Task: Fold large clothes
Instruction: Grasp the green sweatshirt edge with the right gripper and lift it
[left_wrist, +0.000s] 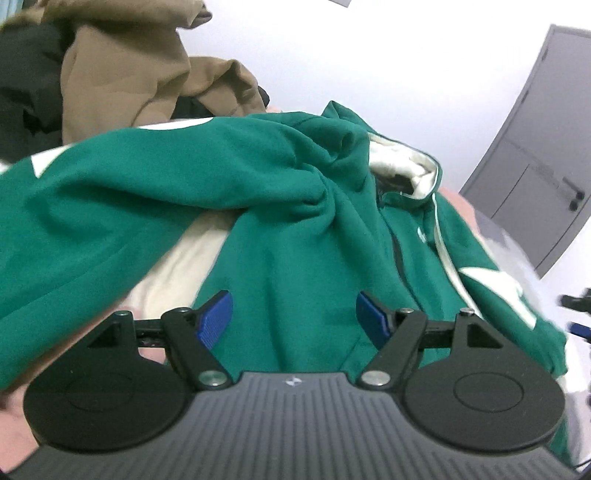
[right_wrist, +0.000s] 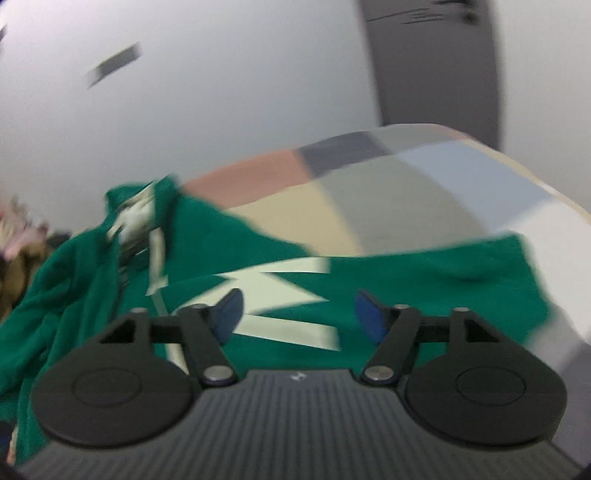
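Left wrist view: the left tool hangs over the green hoodie, jaws wide, nothing between the blue pads.
Hoodie, left view: it lies front-up on a patchwork bed cover, zipper and drawstring showing, hood with pale lining at the far end; one sleeve is bunched and thrown across the body.
Background, left view: a heap of tan and dark clothes lies beyond the hoodie, a grey door at right.
Right wrist view: blurred; the right tool stands wide too, empty, above the other sleeve with its white zigzag marking, which stretches out flat over the bed cover.
Step in hand: judged as early, laying out and starting the sleeve folds; no tidy fold is visible yet.
Next move: likely each tool must pinch a sleeve near the cuff or shoulder seam and carry it across the chest; the bunched sleeve needs smoothing first, or the fold would trap wrinkles.
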